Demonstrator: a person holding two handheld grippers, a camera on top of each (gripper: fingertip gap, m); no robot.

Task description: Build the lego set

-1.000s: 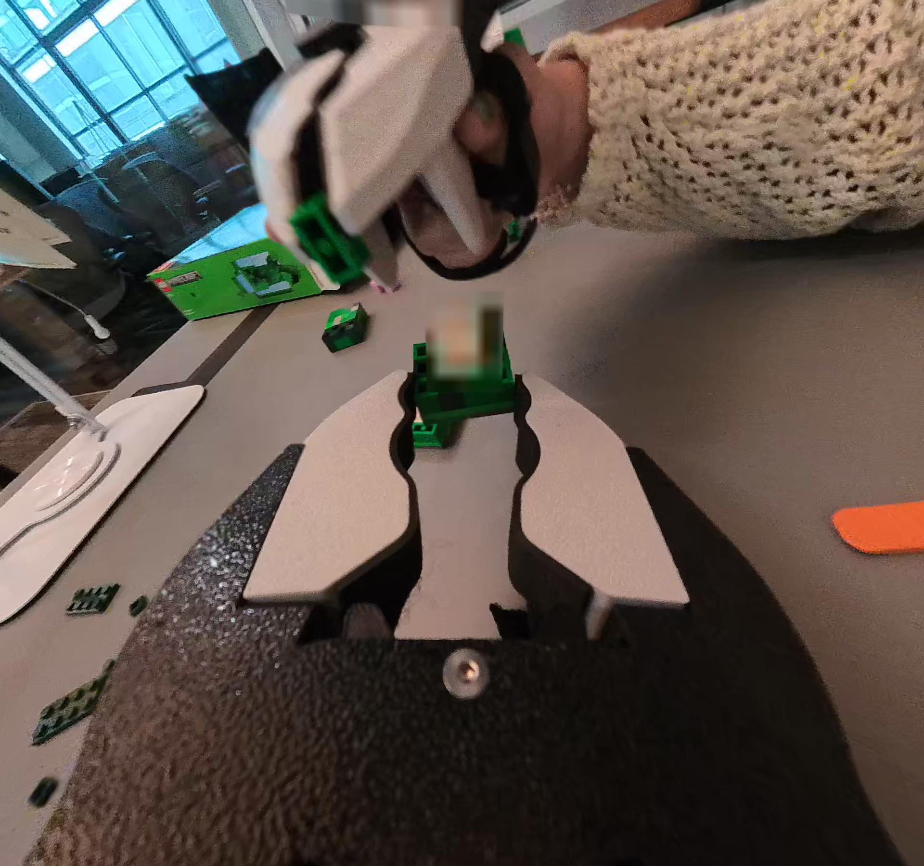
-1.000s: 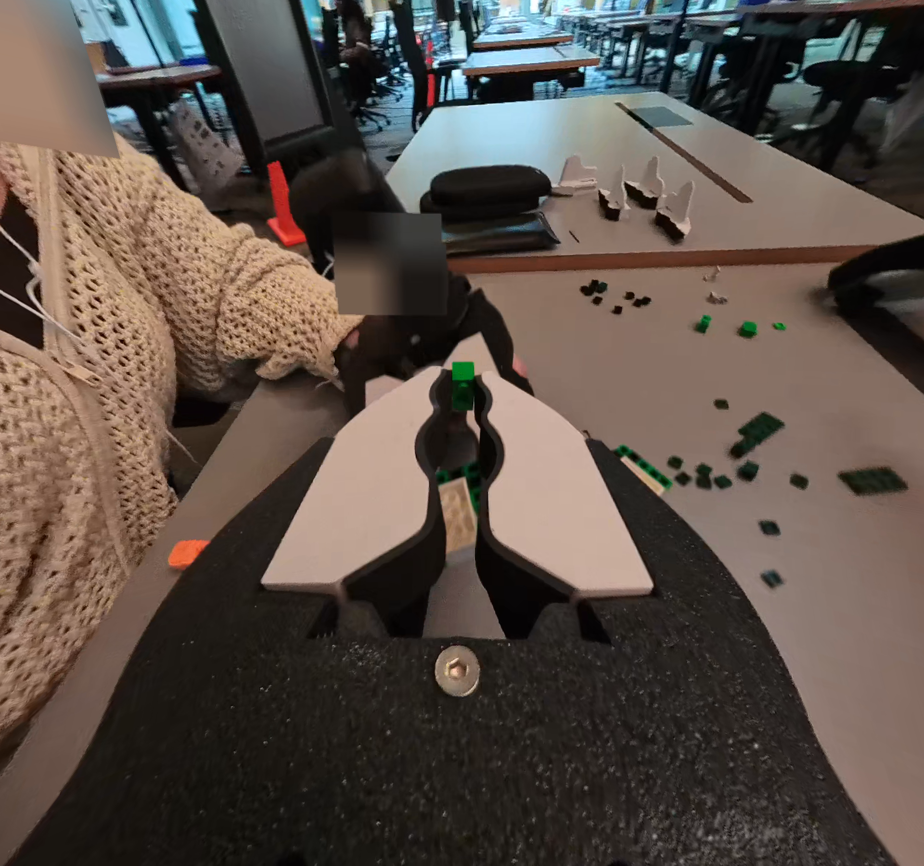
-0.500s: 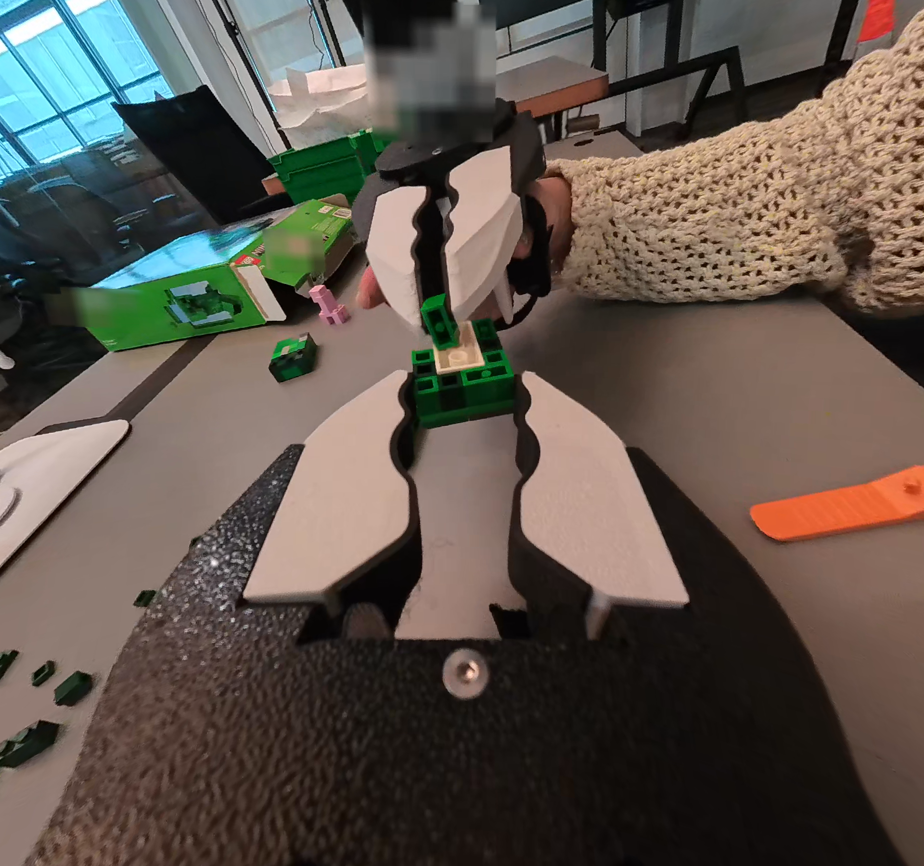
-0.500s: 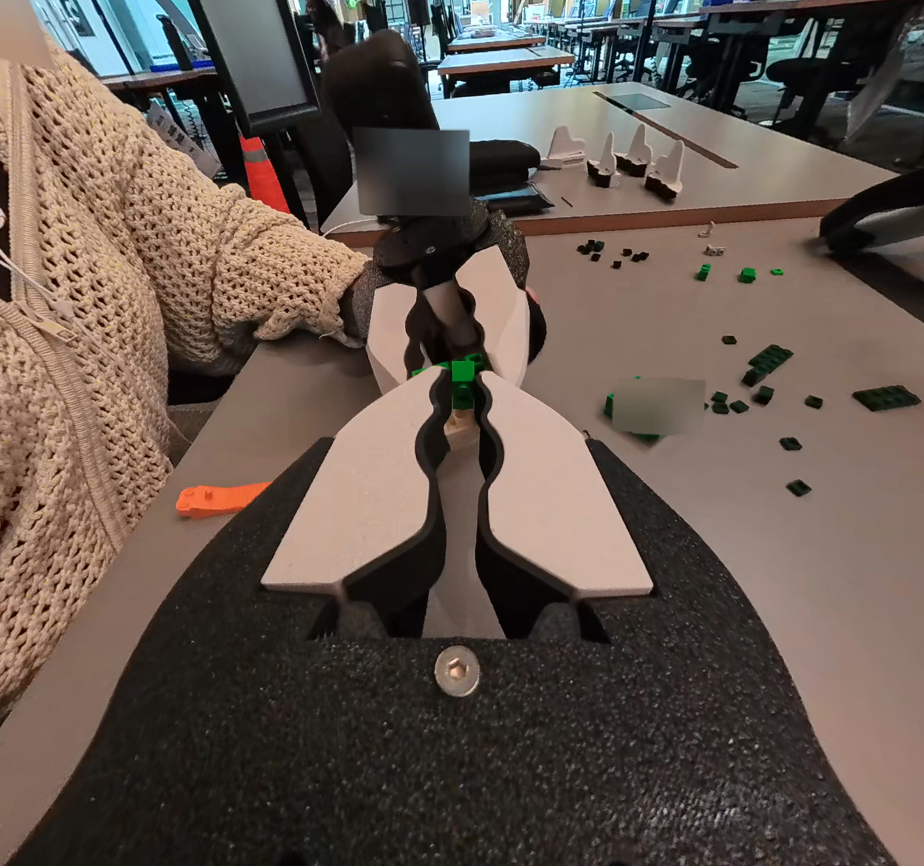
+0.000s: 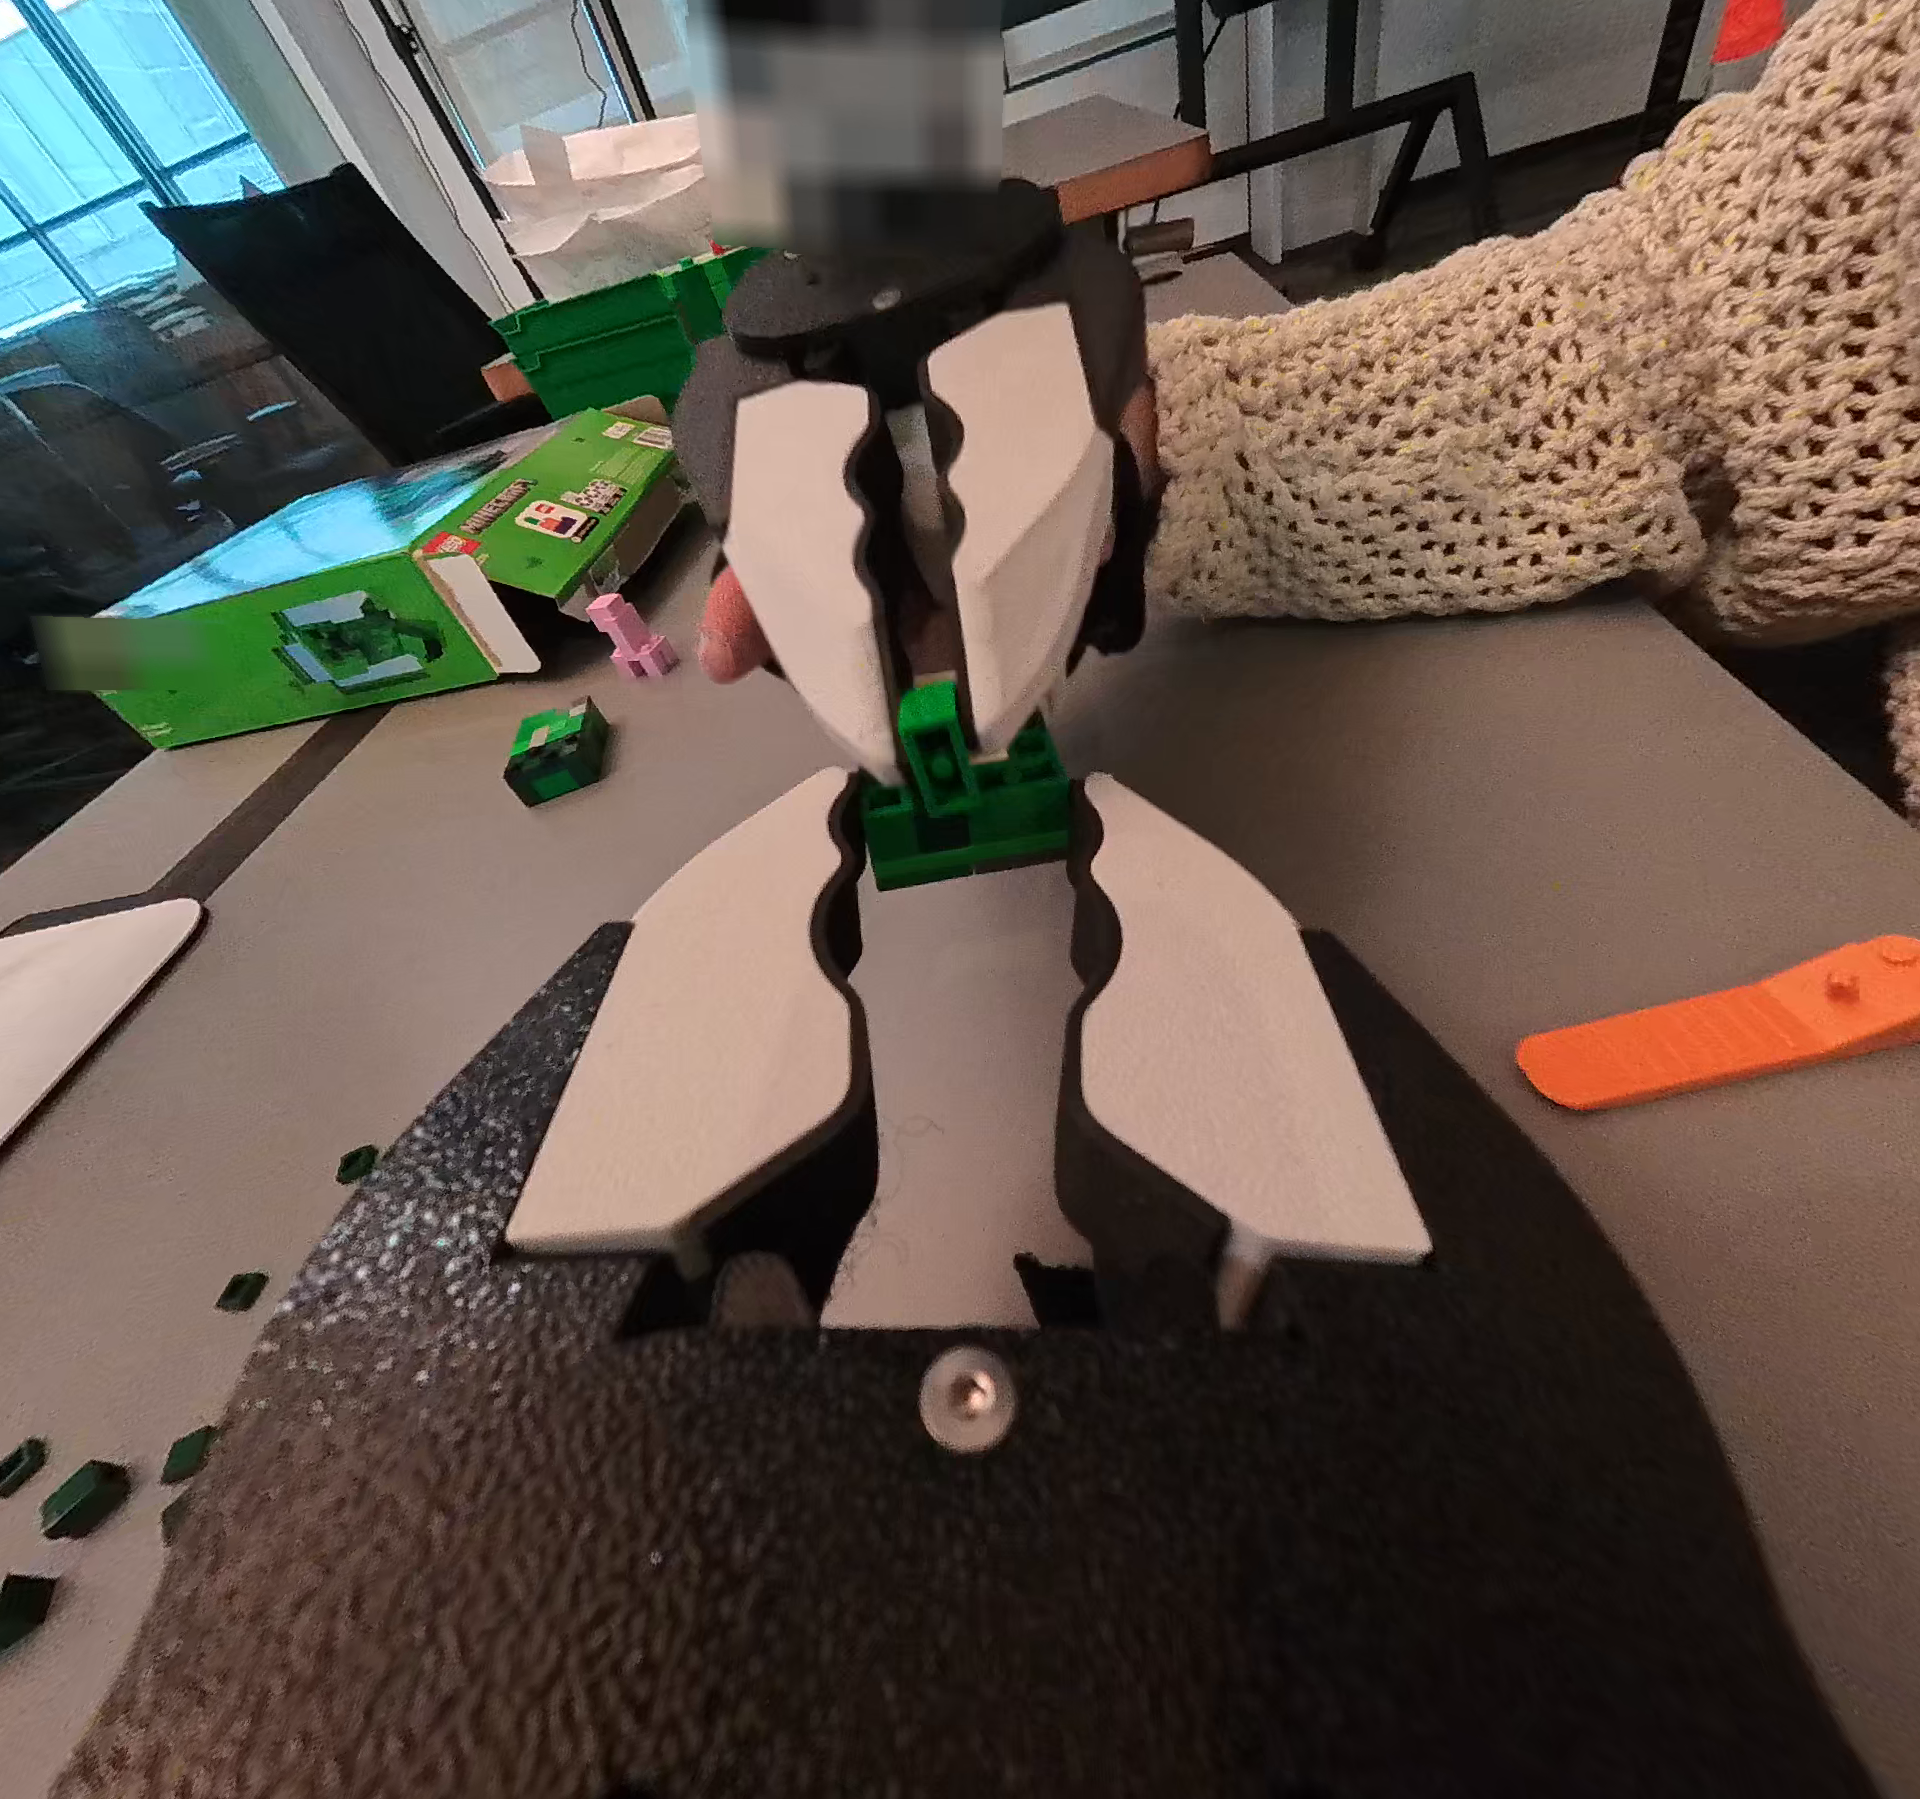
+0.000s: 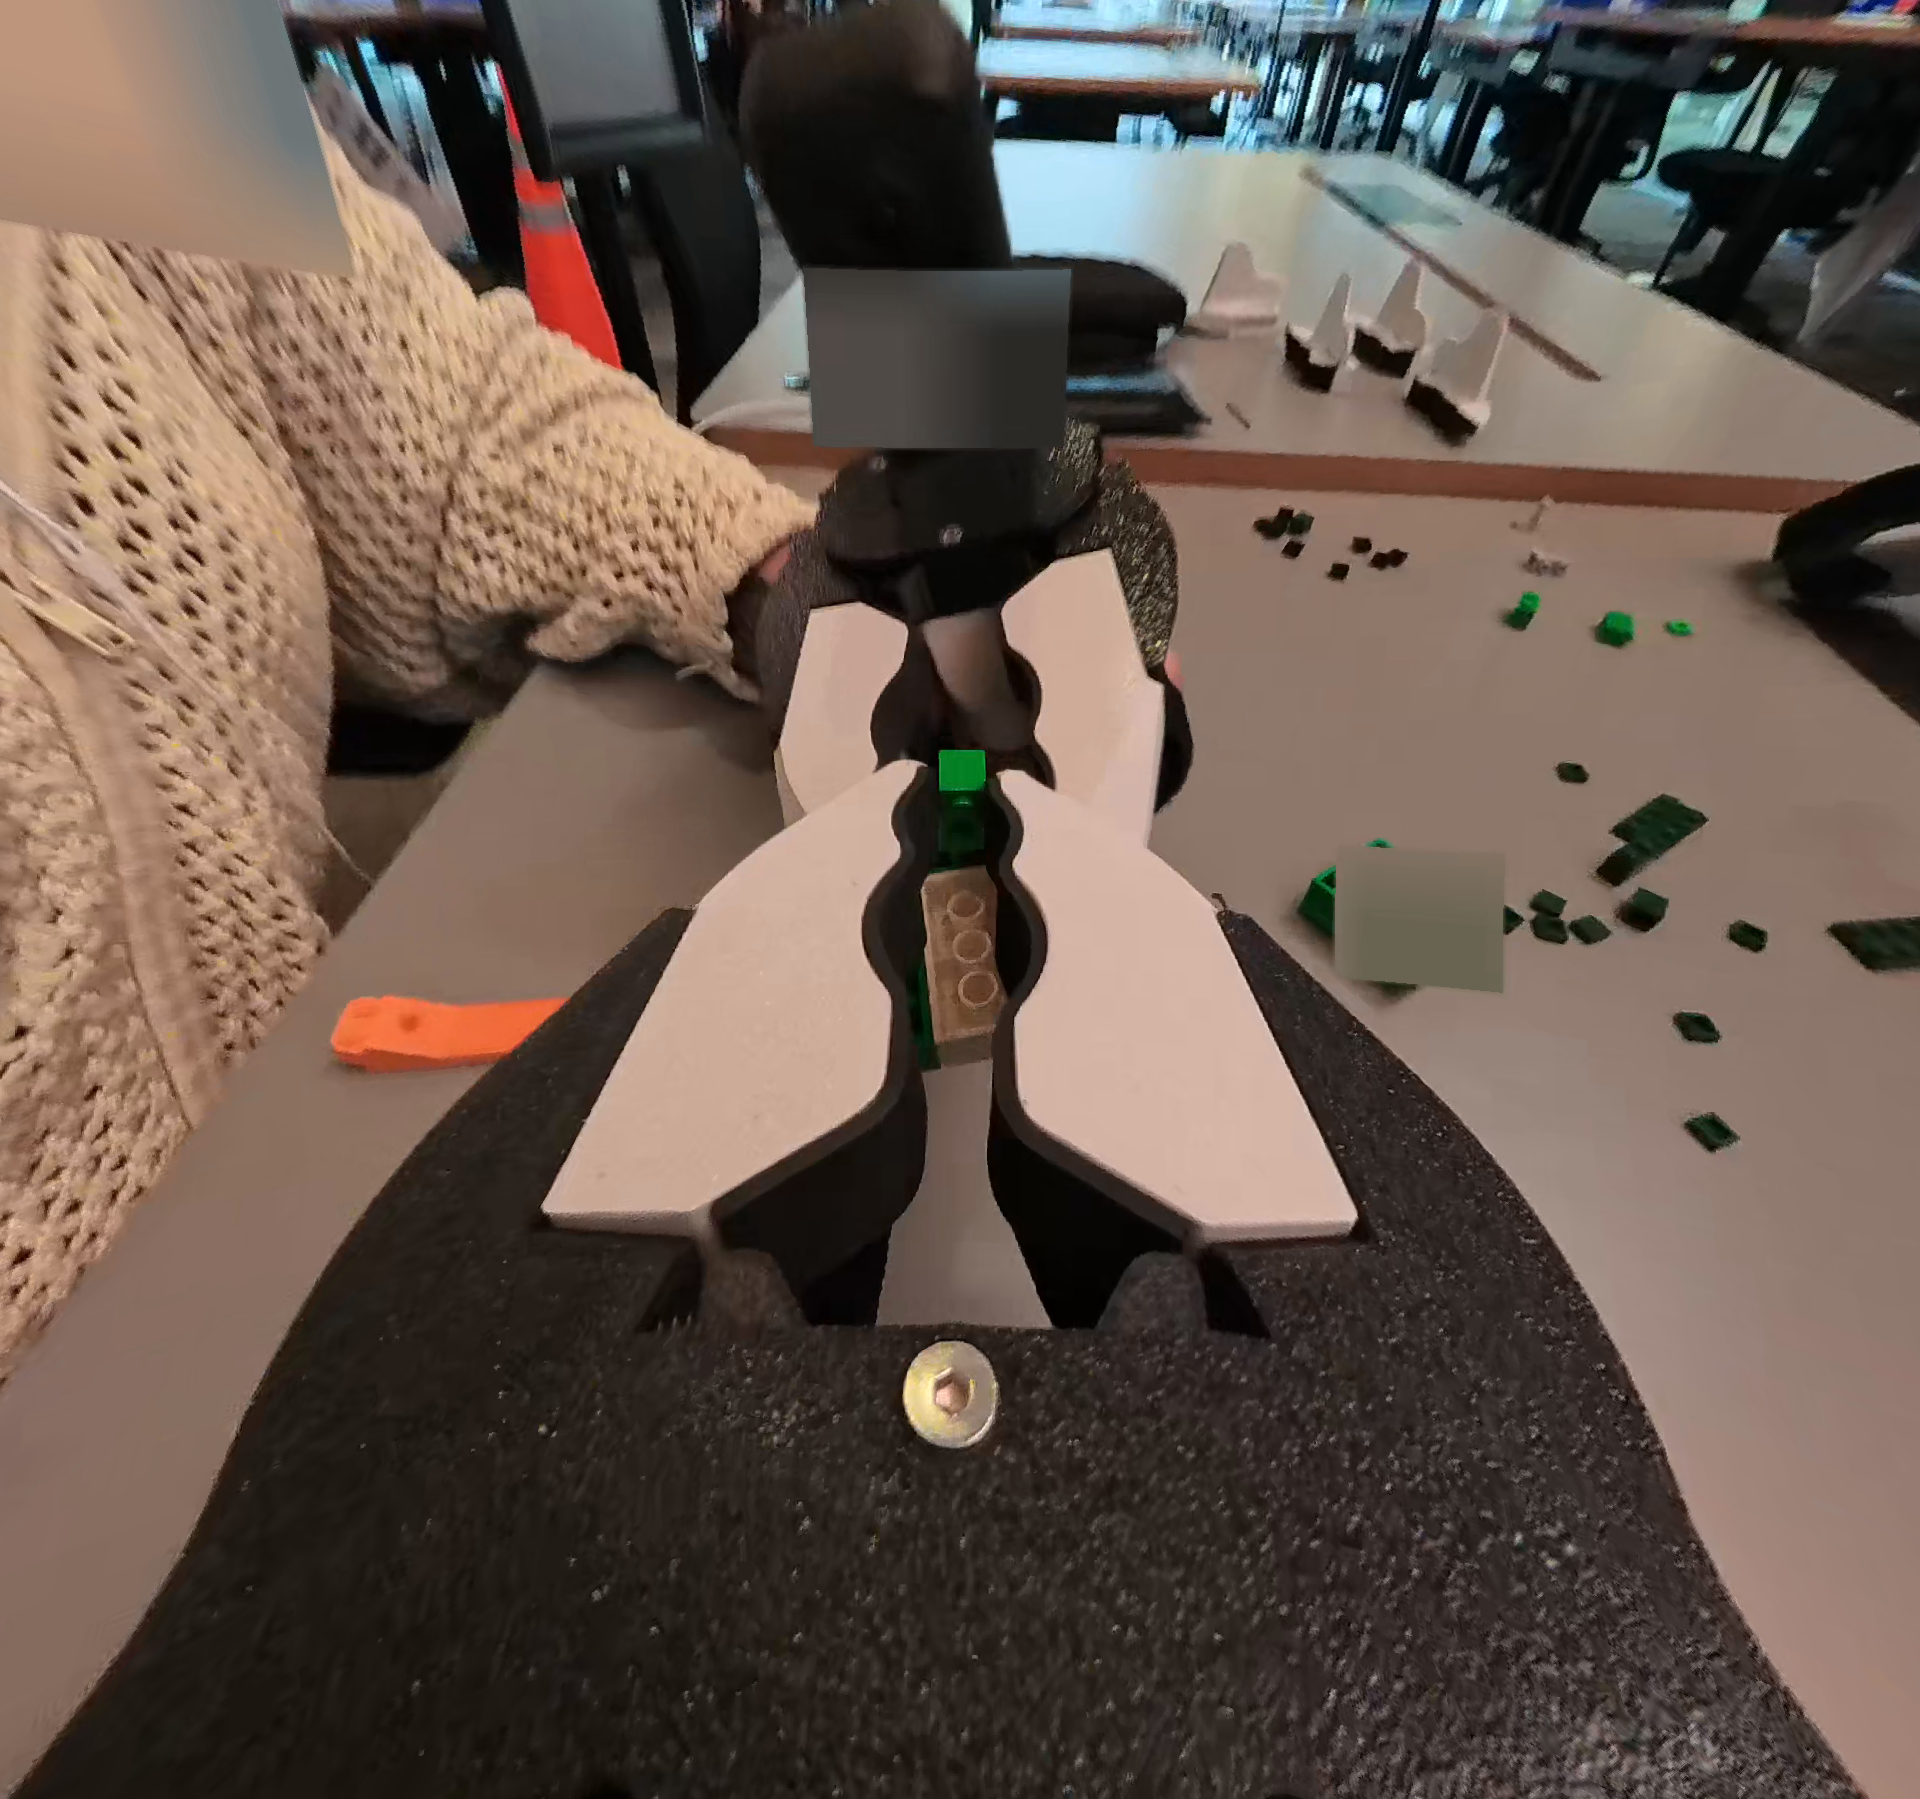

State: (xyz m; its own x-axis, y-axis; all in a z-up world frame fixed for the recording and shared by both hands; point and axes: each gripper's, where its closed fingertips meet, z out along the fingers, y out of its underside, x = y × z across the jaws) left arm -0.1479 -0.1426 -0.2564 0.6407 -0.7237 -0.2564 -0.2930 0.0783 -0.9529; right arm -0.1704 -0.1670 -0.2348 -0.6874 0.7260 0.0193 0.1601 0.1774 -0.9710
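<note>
My left gripper [image 5: 964, 799] is shut on a green brick assembly [image 5: 971, 830] that stands on the grey table [image 5: 1455, 814]. My right gripper [image 5: 935, 752] comes down from above, shut on a small green brick [image 5: 933, 741] that touches the top of the assembly near its left side. In the right wrist view my right gripper [image 6: 961, 783] holds the same small green brick [image 6: 961, 773]. A tan studded brick [image 6: 966, 960] on the assembly's top shows between its fingers. The left gripper's white fingers [image 6: 1091, 689] show just beyond.
An orange brick separator [image 5: 1714, 1032] lies to the right of the assembly; it also shows in the right wrist view [image 6: 436, 1027]. A green box [image 5: 312, 606], a pink figure [image 5: 634, 643] and a small green cube [image 5: 556, 747] lie far left. Loose dark green pieces [image 6: 1652, 835] are scattered on the table. Both grippers' tips are close together, under 4 cm apart.
My right gripper has come down with the small green brick from above the table onto the top of the assembly. My left gripper has kept its grip on the assembly.
</note>
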